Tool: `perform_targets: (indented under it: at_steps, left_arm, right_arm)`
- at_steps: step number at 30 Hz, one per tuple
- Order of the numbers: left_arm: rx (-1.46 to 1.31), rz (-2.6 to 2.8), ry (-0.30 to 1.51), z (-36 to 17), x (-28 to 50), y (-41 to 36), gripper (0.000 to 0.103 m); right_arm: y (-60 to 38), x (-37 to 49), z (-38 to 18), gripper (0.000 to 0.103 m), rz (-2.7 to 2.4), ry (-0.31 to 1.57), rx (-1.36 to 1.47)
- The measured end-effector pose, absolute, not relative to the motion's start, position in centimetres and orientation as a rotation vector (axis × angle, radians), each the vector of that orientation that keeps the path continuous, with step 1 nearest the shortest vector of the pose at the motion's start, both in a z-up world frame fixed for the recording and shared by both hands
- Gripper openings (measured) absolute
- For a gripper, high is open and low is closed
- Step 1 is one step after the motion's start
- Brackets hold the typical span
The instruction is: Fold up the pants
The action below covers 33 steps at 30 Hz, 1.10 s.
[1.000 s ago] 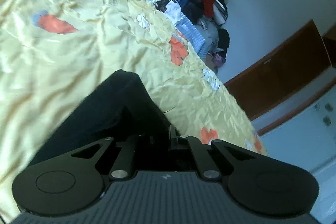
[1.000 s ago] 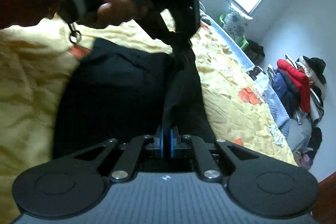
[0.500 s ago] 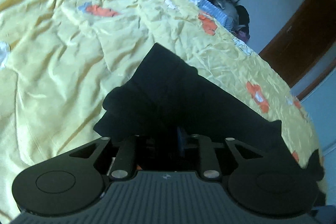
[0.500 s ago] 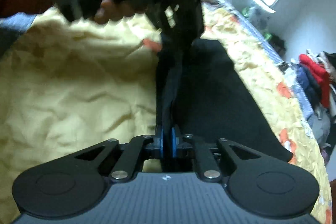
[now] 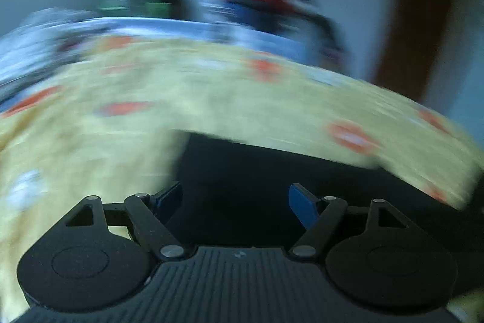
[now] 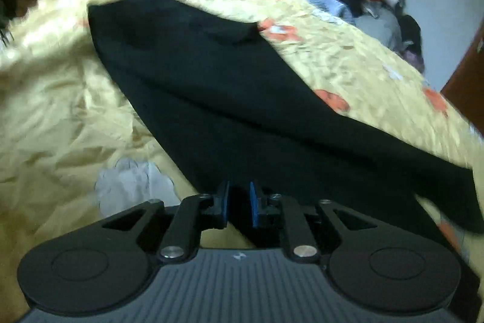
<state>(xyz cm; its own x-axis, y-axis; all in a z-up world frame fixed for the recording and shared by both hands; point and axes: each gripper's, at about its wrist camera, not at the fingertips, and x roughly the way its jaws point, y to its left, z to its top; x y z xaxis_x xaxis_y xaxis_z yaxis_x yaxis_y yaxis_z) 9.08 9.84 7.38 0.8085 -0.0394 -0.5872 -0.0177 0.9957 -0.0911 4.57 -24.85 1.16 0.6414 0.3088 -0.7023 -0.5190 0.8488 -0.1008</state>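
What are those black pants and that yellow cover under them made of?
Pants: soft matte cloth, perhaps cotton knit; it drapes limply with no shine. Cover: thin woven fabric, probably cotton; it is finely crinkled, with printed orange patches.

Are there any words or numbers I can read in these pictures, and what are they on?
No words or numbers can be read in either view.
A small pale mark sits on the ribbed body behind the left gripper and the right gripper; it is too small to read.
The yellow bedspread has orange and white shapes, not letters.
The black pants show no label.
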Motion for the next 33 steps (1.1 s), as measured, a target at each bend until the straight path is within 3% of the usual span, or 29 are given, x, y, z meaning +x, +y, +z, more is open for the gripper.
perform_targets:
  at_steps: [5,7,9,11,22,23,26,29,31,32,33]
  left_arm:
    - [0.072,-0.445,0.677,6.1,9.9,-0.2,0.082]
    - [0.14,-0.543,0.681,5.0,9.8,-3.8,0.082]
    - [0.207,-0.591,0.681,3.7,9.6,-6.7,0.082]
    - [0.243,-0.615,0.69,2.6,9.7,-8.5,0.082]
    - [0.306,-0.707,0.721,-0.5,11.3,-12.6,0.079]
    - [0.298,-0.711,0.721,-0.5,11.5,-12.7,0.078]
    - [0.267,-0.722,0.72,-0.4,11.9,-12.6,0.073]
    - [0.229,-0.716,0.732,-0.4,12.7,-12.7,0.053]
    - [0.217,-0.705,0.738,-0.1,12.9,-12.7,0.022]
    - [0.206,-0.707,0.749,-0.1,13.1,-12.7,0.018]
    - [0.188,-0.718,0.758,0.1,13.2,-12.6,0.007]
  right_arm:
    - [-33.1,8.7,4.7,0.018,0.165,0.623,-0.186]
    - [-36.5,11.4,5.3,0.029,0.08,0.609,-0.115]
    - [-39.3,14.2,5.6,0.058,0.028,0.599,-0.048]
    - [-41.4,17.2,5.6,0.067,-0.026,0.593,-0.023]
    - [-49.0,28.3,0.5,0.067,-0.227,0.735,0.138]
    - [-49.2,28.7,0.0,0.066,-0.222,0.758,0.149]
    - [-49.2,28.6,-0.2,0.015,-0.203,0.77,0.125]
    - [-48.8,26.7,1.0,0.01,-0.171,0.726,0.083]
    - [-48.6,25.0,2.2,0.01,-0.169,0.671,0.051]
    - [-48.7,23.6,3.1,0.01,-0.167,0.633,0.056]
    - [-48.8,22.5,4.0,0.01,-0.166,0.597,0.064]
